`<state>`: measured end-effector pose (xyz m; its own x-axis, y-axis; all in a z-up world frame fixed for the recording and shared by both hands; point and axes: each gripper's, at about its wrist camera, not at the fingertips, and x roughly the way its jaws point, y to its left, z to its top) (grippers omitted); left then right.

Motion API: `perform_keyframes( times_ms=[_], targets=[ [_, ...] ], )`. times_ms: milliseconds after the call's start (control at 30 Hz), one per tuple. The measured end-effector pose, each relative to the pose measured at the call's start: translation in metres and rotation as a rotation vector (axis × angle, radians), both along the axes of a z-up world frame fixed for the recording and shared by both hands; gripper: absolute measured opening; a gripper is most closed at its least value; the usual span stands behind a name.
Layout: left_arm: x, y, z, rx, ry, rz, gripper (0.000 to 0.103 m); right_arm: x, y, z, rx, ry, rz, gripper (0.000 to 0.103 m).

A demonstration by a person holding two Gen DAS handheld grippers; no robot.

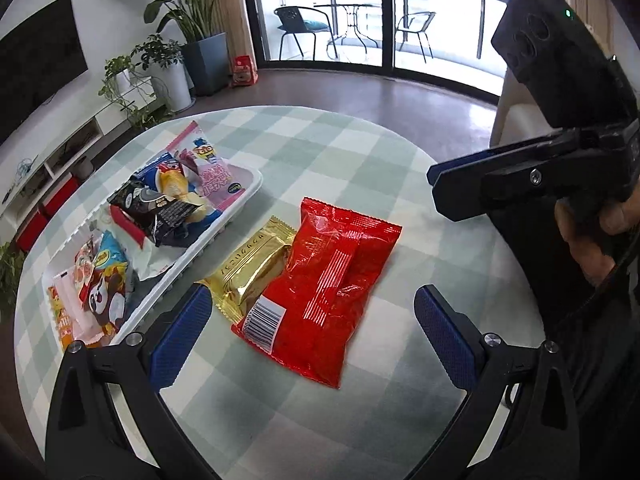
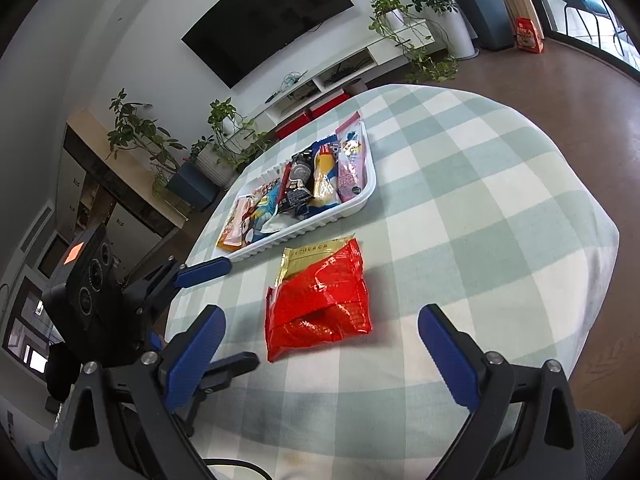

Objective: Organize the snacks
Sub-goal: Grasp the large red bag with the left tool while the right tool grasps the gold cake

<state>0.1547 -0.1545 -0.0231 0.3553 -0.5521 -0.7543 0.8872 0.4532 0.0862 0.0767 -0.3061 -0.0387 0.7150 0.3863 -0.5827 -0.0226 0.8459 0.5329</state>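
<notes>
On the checked tablecloth (image 1: 320, 152), a red packet (image 1: 320, 296) lies flat at the middle, its far edge overlapping a gold packet (image 1: 248, 272) that pokes out at about ten o'clock from it. Just beyond the pair, toward ten o'clock in the left wrist view, a white tray (image 1: 248, 196) holds a heap of mixed snack bags, a pink one (image 1: 208, 168) at its far end and a panda-print one (image 1: 104, 300) at its near end. The left gripper (image 1: 312, 336) hangs low over the red packet with fingers spread wide and nothing between them; its near finger (image 2: 204, 270) almost reaches the tray's corner. The right gripper (image 2: 320, 352) is also wide apart and empty, with the red packet straight ahead at twelve o'clock. Nothing lies between either gripper and the packets. Beyond the table are a brown floor, a wall-mounted television (image 2: 268, 20) over a low white shelf (image 2: 360, 64), potted plants (image 1: 180, 40), and glass doors (image 1: 380, 12) to a balcony with chairs.
</notes>
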Motion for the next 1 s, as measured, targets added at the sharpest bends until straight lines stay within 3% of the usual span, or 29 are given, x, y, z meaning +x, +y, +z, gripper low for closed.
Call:
perform_keyframes(
  times_ms=[267, 333, 400, 433, 633, 733, 800, 1000],
  targets=[
    [0.02, -0.031, -0.013, 0.076, 0.029, -0.099, 0.102, -0.008, -0.016, -0.006, 0.051, 0.013, -0.059, 0.099],
    [0.021, -0.036, -0.016, 0.091, 0.033, -0.115, 0.095, -0.009, -0.019, -0.008, 0.064, 0.014, -0.064, 0.099],
    [0.022, -0.041, -0.019, 0.108, 0.05, -0.125, 0.071, -0.009, -0.022, -0.01, 0.081, 0.015, -0.07, 0.099],
    [0.024, -0.043, -0.022, 0.122, 0.063, -0.125, 0.066, -0.009, -0.024, -0.011, 0.088, 0.016, -0.073, 0.099],
    [0.023, -0.049, -0.039, 0.197, 0.093, -0.129, 0.064, -0.008, -0.025, -0.013, 0.095, 0.026, -0.078, 0.099],
    [0.025, -0.053, -0.045, 0.199, 0.114, -0.122, 0.064, -0.009, -0.023, -0.012, 0.081, 0.022, -0.077, 0.099],
    [0.024, -0.054, -0.047, 0.194, 0.13, -0.11, 0.055, -0.01, -0.022, -0.011, 0.07, 0.016, -0.076, 0.099],
    [0.019, -0.047, -0.047, 0.178, 0.152, -0.053, 0.042, -0.008, -0.019, -0.012, 0.055, 0.028, -0.073, 0.099]
  ],
)
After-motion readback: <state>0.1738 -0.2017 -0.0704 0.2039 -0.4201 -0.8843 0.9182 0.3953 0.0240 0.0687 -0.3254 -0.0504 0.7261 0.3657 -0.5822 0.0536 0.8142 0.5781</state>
